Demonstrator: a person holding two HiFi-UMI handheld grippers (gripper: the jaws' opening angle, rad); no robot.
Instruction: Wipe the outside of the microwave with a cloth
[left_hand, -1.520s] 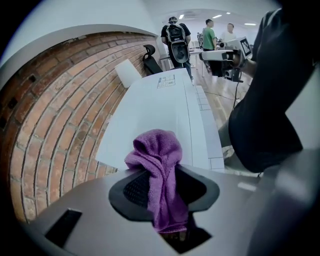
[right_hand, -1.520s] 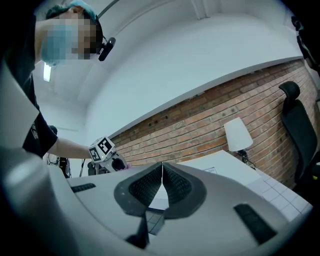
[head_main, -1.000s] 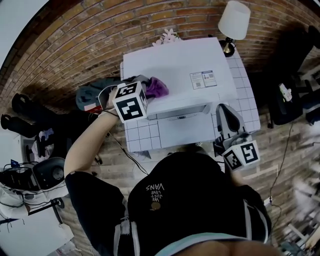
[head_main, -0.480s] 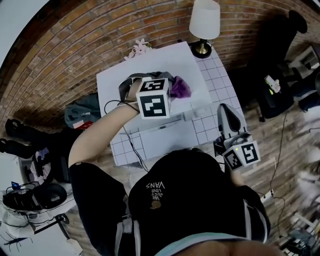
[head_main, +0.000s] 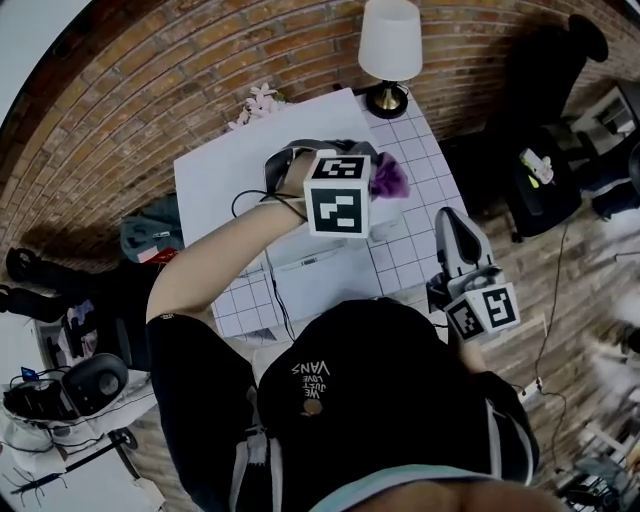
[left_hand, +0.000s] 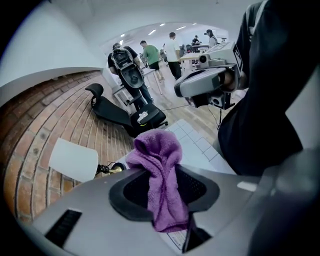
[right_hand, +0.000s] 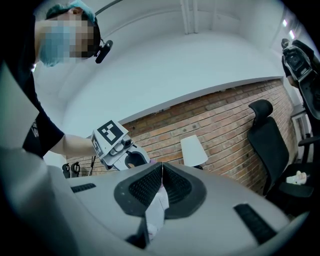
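**Head view.** The person's left arm stretches out over the white microwave (head_main: 235, 175), which stands on a tiled table (head_main: 425, 160). The left claw (head_main: 372, 190), under its marker cube, sits at the right end of the microwave's top. The purple cloth (head_main: 389, 180) bunches out of the claw's far tip, right at the microwave's right edge. Whether the cloth presses on the casing or hangs just above it cannot be told. The right claw (head_main: 452, 228) hangs further right and nearer the person, by the table's right edge. It is well apart from both the microwave and the cloth. A lamp (head_main: 390, 40) with a white shade stands at the table's far corner.

**Left gripper view.** The left claw (left_hand: 165, 192) is clamped on the cloth (left_hand: 156, 150). A narrow band of cloth is pinched between the black pads, and the rest swells into a rounded wad beyond the tips. Past the wad lie the tiled table (left_hand: 192, 142) and, to the left, the lamp shade (left_hand: 72, 160). The right claw (left_hand: 207, 85) shows farther off to the right, and a black office chair (left_hand: 127, 112) lies beyond the table.

**Right gripper view.** The right claw (right_hand: 161, 180) has its jaws together, the pads meeting along a thin line with nothing held between them. The left claw (right_hand: 117, 145) and its cube show far off to the left against a brick wall (right_hand: 225, 115). The lamp shade (right_hand: 192, 150) is just to its right. The cloth is too small to make out here.
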